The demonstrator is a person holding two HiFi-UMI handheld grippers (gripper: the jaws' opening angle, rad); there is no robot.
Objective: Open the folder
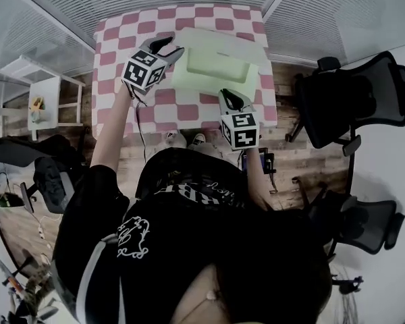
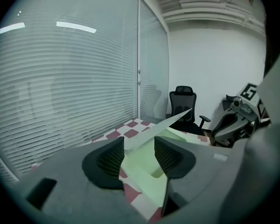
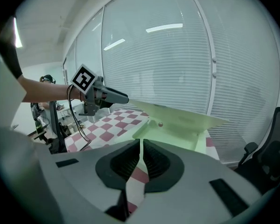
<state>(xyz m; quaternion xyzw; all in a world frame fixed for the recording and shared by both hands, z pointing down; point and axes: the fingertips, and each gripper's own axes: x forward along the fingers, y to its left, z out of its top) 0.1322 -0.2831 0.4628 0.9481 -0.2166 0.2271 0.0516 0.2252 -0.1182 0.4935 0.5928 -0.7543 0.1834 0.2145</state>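
At the far left of the head view a small white side table (image 1: 46,104) stands on the wood floor beside the table (image 1: 189,111) with its pink-and-white checked cloth. The left gripper (image 1: 169,48) reaches over the table's left part to the left edge of the pale green folder (image 1: 219,73). Its jaws stand apart, and the folder's lifted cover (image 2: 152,131) runs slantwise between them. The cover's edge lies against the left-hand pad, with a clear gap to the other, so the pads do not pinch it. The folder lies on the far middle of the table, its base flat on the cloth and its cover raised off it like a shallow roof, hinged along the far side. The right gripper (image 1: 231,100) hangs over the near edge of the table, just short of the folder's near right corner. Its jaws are drawn together to a thin slit with nothing between them. To the right, off the table, stand two black office chairs (image 1: 354,100).
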